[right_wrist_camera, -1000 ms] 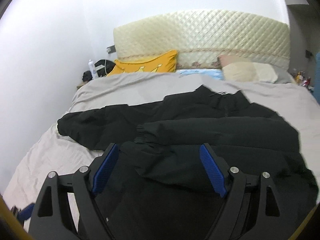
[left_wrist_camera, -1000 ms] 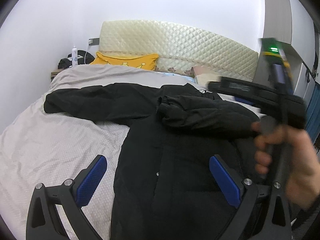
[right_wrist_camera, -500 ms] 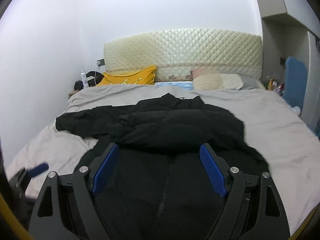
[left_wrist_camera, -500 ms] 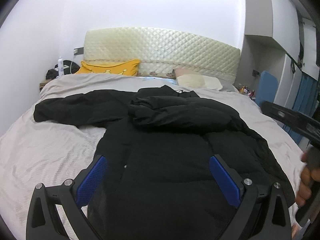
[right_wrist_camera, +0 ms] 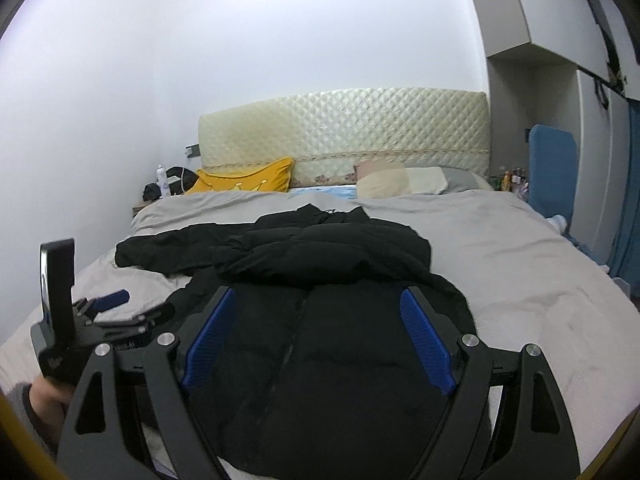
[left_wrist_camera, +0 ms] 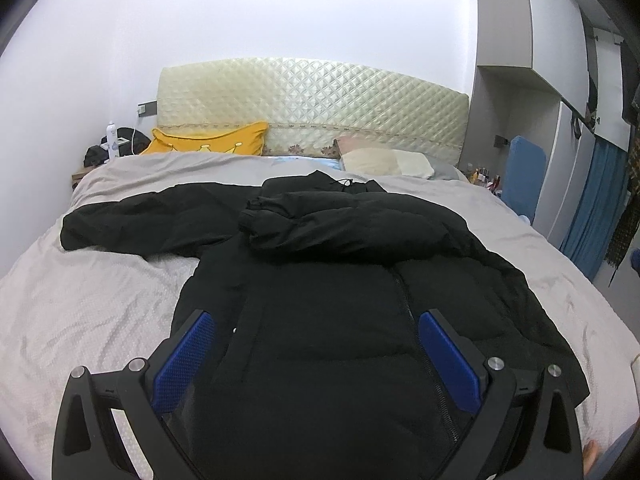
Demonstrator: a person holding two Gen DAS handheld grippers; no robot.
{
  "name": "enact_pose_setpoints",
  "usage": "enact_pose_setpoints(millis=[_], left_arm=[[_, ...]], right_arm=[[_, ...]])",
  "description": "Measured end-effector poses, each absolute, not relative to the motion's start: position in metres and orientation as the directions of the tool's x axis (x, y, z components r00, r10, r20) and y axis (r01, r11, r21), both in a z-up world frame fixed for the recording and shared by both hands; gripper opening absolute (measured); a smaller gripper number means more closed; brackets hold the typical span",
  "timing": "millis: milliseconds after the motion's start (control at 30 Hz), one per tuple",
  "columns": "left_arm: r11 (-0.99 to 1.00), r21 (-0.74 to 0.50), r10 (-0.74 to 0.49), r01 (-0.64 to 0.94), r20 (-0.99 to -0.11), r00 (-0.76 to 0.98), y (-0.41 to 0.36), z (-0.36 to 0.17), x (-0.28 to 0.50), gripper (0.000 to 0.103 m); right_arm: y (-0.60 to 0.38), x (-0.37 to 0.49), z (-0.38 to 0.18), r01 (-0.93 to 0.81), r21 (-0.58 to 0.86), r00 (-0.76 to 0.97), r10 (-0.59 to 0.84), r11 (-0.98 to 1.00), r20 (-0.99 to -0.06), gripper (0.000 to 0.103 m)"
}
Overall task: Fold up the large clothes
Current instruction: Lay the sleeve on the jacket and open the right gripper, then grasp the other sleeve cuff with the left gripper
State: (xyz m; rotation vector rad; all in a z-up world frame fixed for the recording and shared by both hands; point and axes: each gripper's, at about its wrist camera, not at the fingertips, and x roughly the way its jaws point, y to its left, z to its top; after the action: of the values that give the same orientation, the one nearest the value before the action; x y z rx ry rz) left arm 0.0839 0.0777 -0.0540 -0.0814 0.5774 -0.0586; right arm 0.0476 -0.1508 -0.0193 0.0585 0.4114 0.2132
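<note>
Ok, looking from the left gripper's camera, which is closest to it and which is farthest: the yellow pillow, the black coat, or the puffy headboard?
1. The black coat: right under the open left gripper, spread on the bed.
2. The yellow pillow: far off to the left, at the head of the bed.
3. The puffy headboard: just behind the pillow, against the wall.
</note>
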Motion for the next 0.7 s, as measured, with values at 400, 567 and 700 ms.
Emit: enact_pose_setpoints(millis=[400,567,700], left_arm=[[0.993,-0.116,-0.072,0.009,-0.552,0.831,0.09,-0.052,0.092,0.103],[0.988,-0.154,-0.085,-0.003,-0.562,0.823,0.101,-0.041,0.105,0.103],[0.987,-0.16,-0.083,-0.008,-0.553,0.829,0.114,-0.022,0.119,0.103]], right_arm=[[-0.178,0.024,-0.04,-0.129,0.136,0.911,0.172,0.982,-0.374,0.1],[-0.18,0.028,-0.046,-0.15,0.152,0.906,0.197,0.977,-0.374,0.1],[-0.184,0.028,-0.051,-0.14,0.154,0.91,0.188,0.978,-0.368,0.101]])
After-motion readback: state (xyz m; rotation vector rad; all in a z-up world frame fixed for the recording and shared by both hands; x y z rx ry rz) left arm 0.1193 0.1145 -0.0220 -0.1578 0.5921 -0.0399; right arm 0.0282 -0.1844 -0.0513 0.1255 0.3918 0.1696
